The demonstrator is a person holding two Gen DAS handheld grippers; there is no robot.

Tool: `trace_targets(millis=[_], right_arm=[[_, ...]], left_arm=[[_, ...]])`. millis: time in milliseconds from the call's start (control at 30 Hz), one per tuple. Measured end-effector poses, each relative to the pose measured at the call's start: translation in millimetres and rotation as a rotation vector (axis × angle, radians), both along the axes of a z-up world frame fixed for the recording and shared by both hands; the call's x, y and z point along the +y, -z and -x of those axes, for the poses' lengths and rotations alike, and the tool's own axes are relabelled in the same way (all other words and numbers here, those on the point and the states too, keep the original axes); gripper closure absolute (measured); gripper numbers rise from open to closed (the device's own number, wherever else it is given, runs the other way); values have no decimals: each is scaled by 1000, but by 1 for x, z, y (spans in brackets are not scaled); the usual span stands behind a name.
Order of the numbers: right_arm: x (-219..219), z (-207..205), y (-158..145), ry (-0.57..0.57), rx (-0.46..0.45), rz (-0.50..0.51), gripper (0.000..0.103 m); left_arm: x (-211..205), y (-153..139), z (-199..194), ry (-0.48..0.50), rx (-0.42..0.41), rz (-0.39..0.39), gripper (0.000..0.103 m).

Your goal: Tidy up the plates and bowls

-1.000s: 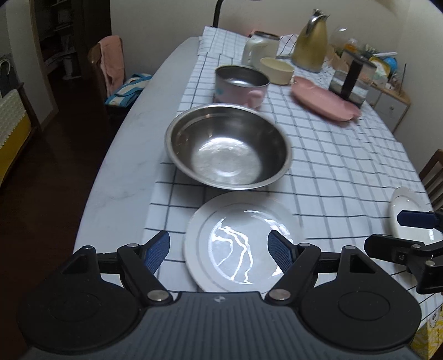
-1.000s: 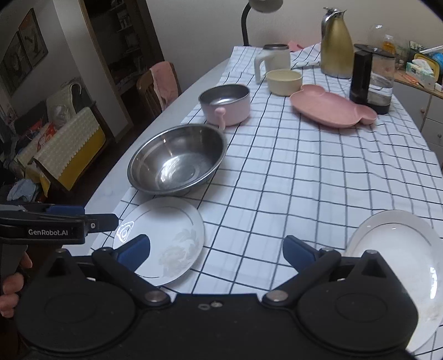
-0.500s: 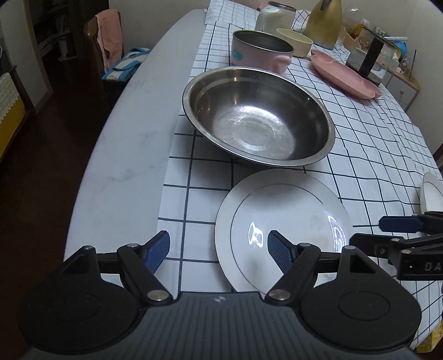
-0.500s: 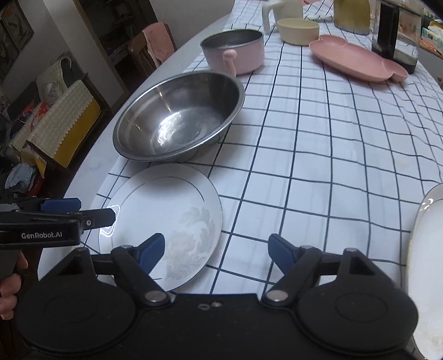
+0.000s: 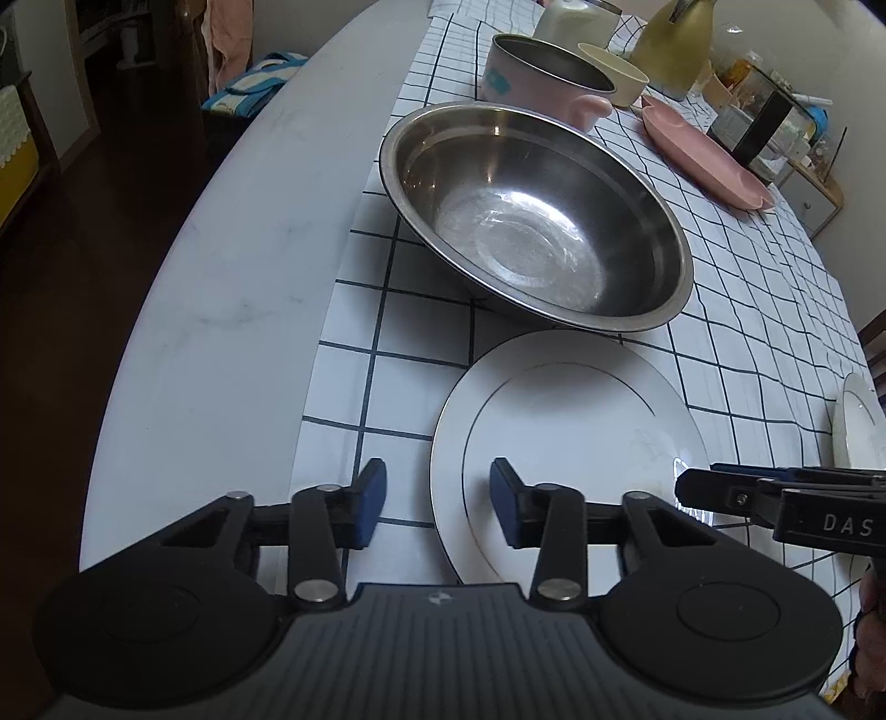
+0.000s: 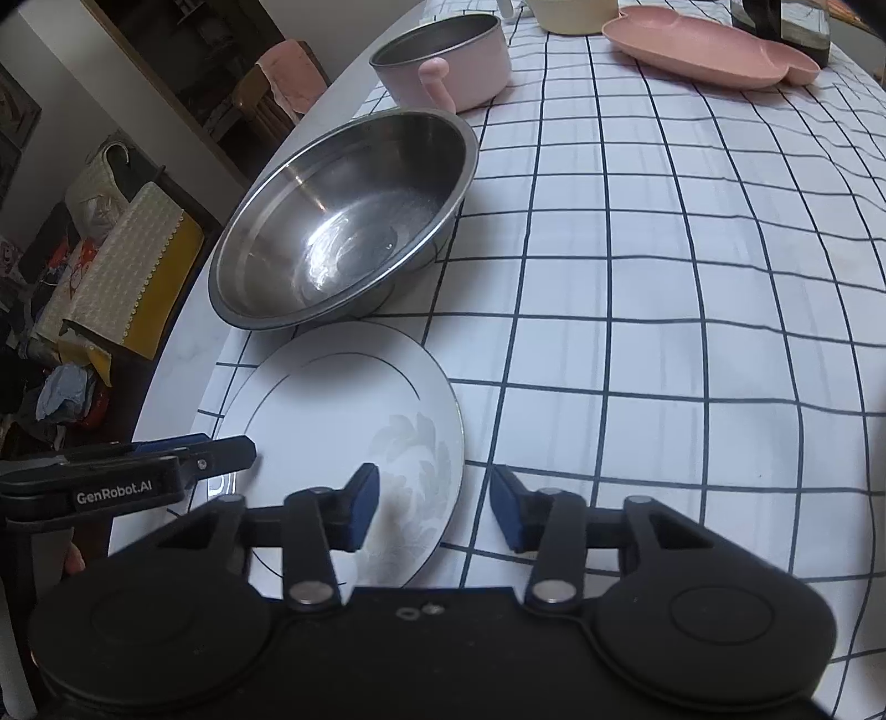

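Note:
A white plate (image 5: 576, 437) (image 6: 343, 421) with a thin dark ring lies on the checked cloth at the table's near edge. A large steel bowl (image 5: 531, 216) (image 6: 343, 221) stands just behind it. My left gripper (image 5: 437, 501) is open, its jaws straddling the plate's left rim. My right gripper (image 6: 434, 504) is open, straddling the plate's right rim. Each gripper shows in the other's view, the right one (image 5: 775, 498) and the left one (image 6: 138, 471). A second white plate (image 5: 858, 426) lies at the far right.
Behind the steel bowl are a pink pot (image 5: 542, 72) (image 6: 443, 61), a cream bowl (image 5: 614, 77), a pink divided plate (image 5: 703, 155) (image 6: 714, 50), a gold kettle (image 5: 673, 50) and a dark jug (image 5: 764, 122). The bare marble tabletop (image 5: 232, 277) lies left of the cloth.
Both grippers have moved down and closer to the near white plate, one at each side. Both jaw pairs have narrowed from wide open to partly open.

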State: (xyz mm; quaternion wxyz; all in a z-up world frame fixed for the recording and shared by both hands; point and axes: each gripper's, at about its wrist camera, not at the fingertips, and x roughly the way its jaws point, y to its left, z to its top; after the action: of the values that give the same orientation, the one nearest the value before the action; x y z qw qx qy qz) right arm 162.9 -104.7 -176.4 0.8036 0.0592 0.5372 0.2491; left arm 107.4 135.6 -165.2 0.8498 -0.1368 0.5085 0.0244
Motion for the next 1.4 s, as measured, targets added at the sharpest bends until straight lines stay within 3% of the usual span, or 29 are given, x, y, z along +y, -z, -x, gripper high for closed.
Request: trace_targets(millis=[100, 200, 267, 300, 400, 867, 1133, 1400], right_arm=[[-1, -2, 3, 8, 16, -10, 67], [-3, -5, 5, 23, 28, -26, 71], [-4, -5, 5, 25, 32, -28, 74], [-3, -6, 6, 24, 40, -33, 81], [-4, -6, 7, 31, 41, -23, 91], [-43, 18, -7, 84, 19, -45, 94], [-91, 26, -29, 188, -2, -63, 94], [-164, 36, -52, 308, -25, -80, 94]], left_arm=[[2, 0, 0, -9, 3, 18, 73], [-1, 1, -1, 4, 8, 30, 84], [-4, 1, 0, 8, 6, 18, 84], [-4, 1, 0, 7, 6, 17, 85], [-5, 0, 2, 1, 6, 28, 86], [-46, -17, 12, 86, -24, 35, 87], [-96, -40, 1, 181, -54, 44, 88], [-173, -58, -20, 298, -78, 61, 88]])
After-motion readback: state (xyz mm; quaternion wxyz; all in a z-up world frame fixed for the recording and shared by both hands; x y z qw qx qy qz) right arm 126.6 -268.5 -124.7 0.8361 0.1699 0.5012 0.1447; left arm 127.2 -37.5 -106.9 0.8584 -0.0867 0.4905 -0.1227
